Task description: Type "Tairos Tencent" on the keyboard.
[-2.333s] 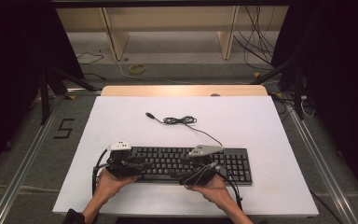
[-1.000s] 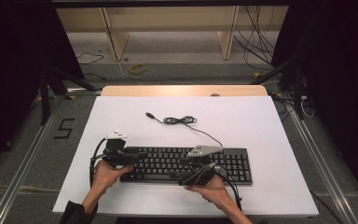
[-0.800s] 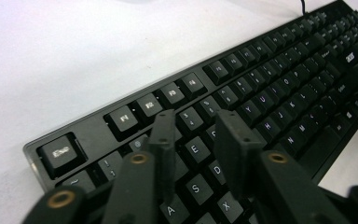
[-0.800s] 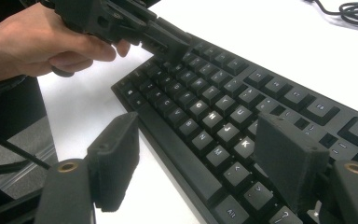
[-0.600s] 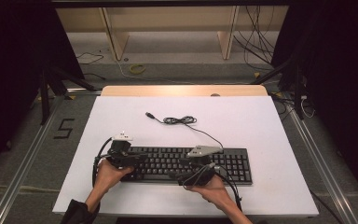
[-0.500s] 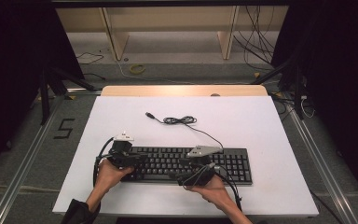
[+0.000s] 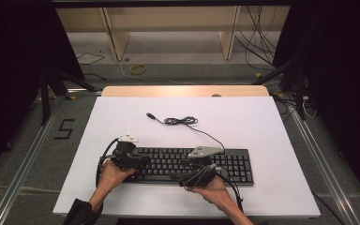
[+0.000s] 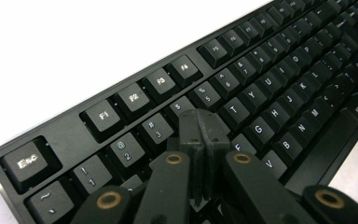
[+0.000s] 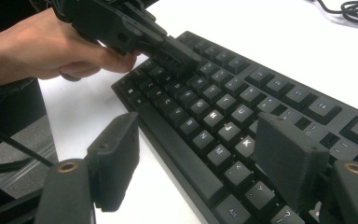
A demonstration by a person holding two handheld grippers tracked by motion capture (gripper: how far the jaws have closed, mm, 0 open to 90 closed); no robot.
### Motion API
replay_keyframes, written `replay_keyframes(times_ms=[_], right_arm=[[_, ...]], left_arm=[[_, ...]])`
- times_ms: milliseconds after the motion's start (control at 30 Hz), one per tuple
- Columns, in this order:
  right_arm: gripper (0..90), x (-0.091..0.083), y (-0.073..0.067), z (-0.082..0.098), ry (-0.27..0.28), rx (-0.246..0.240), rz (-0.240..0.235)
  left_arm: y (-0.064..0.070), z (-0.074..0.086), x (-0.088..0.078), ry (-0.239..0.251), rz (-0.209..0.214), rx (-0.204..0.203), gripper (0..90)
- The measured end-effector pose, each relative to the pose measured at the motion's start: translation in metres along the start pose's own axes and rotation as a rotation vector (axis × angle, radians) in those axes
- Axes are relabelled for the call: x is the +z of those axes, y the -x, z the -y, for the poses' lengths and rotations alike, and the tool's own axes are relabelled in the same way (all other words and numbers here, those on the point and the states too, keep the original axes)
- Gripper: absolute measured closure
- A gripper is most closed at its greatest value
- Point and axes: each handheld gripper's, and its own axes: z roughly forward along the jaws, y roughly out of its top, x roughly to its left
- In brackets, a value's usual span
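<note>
Item: black keyboard (image 7: 187, 165), lying flat near the front edge of the white table (image 7: 262, 122), long side running left to right.

Item: my left gripper (image 8: 202, 135), jaws just closed, pads pressed together with nothing between them. The closed tip rests over the upper-left keys, about the 4 and R.

Item: my right gripper (image 9: 196, 163), jaws spread wide and empty, straddling the front edge of the keyboard near the middle letter keys.

Item: black cable (image 7: 180, 121), loosely coiled on the table behind the keyboard, plug end free.
</note>
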Motion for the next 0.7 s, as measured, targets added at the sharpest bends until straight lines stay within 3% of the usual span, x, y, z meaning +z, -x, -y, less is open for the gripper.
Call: replay_keyframes(times_ms=[333,700], right_arm=[[32.0,0.0,0.0,0.0,0.0,0.002,0.0],[33.7,0.002,0.002,0.0,-0.001,0.003,0.006]], left_arm=[[0.002,-0.001,-0.002,0.008,0.004,-0.013,88.9],[0.003,-0.003,-0.012,0.044,0.015,-0.033,75.8]])
